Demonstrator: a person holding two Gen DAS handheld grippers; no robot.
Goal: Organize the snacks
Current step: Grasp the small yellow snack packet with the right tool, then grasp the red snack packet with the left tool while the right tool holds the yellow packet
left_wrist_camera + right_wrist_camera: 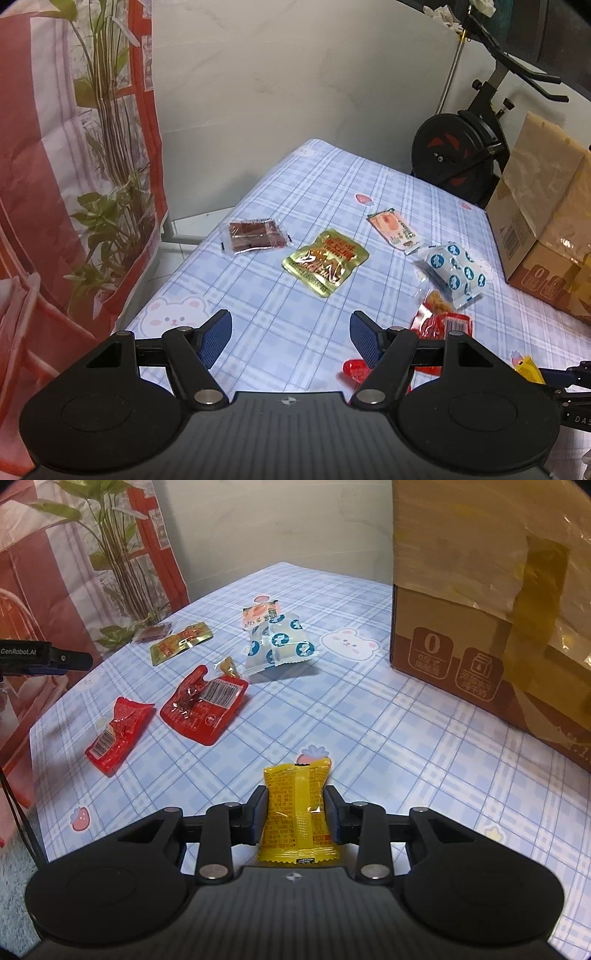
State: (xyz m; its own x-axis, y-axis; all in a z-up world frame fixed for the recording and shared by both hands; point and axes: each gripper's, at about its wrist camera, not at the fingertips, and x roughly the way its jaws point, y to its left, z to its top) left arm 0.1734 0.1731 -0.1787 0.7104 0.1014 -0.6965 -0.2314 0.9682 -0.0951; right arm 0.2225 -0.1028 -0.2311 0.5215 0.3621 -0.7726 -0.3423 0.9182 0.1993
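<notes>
My right gripper [295, 806] is shut on a yellow snack packet [297, 808], held just above the checked tablecloth [369, 720]. My left gripper [291, 334] is open and empty over the table's near left part. Loose snacks lie on the cloth: two red packets [118, 734] [205, 709], a white packet with blue dots [277, 646] [452, 273], a gold packet [325, 264] [181, 642], a peach packet [393, 230] [260, 614], and a brown packet [255, 234]. The yellow packet shows at the left view's right edge [528, 369].
A cardboard box [480, 609] stands on the table's right side, also in the left wrist view [543, 229]. A red bag printed with plants [74, 166] hangs left of the table. An exercise bike [465, 147] stands behind the far edge.
</notes>
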